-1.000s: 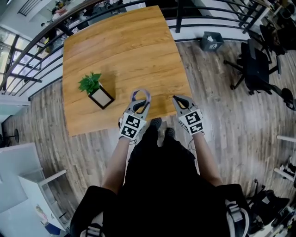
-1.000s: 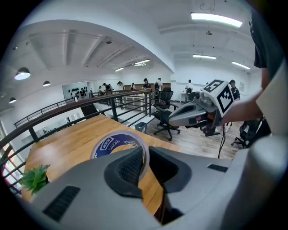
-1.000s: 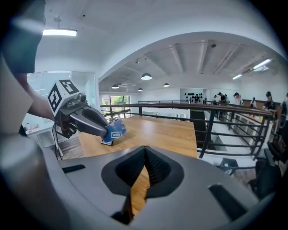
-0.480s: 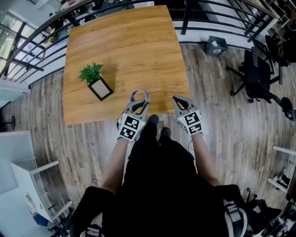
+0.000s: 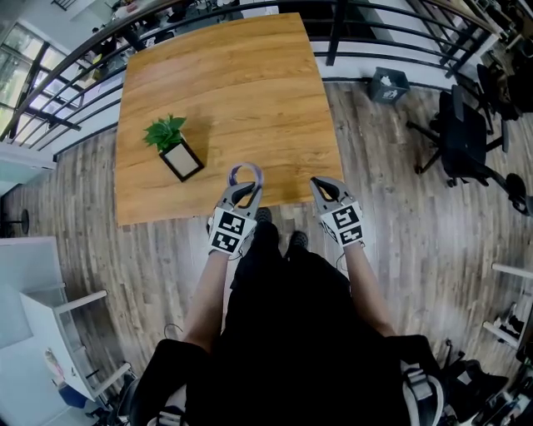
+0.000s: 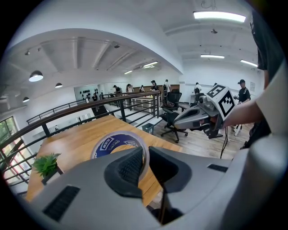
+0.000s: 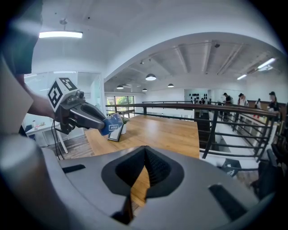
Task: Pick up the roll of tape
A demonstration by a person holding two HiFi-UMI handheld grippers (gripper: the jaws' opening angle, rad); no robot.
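The roll of tape [image 5: 244, 174], a clear ring with a blue printed core, is pinched at its rim by my left gripper [image 5: 242, 190], which holds it in the air over the near edge of the wooden table [image 5: 225, 91]. In the left gripper view the tape [image 6: 108, 144] stands upright between the two pads, and the gripper [image 6: 146, 155] is shut on its wall. My right gripper [image 5: 321, 185] hovers at the table's near right corner. Its jaws [image 7: 145, 155] are shut with nothing between them. From the right gripper view the tape [image 7: 112, 123] shows at the tip of the left gripper [image 7: 85, 117].
A small potted plant [image 5: 171, 146] in a square dark pot stands at the table's left side. A black railing [image 5: 391, 21] runs behind the table. Office chairs [image 5: 462, 125] and a small bin [image 5: 386, 81] stand on the wooden floor to the right.
My left gripper has drifted a little to the left and toward the person with the tape still in it. The right gripper has hardly moved.
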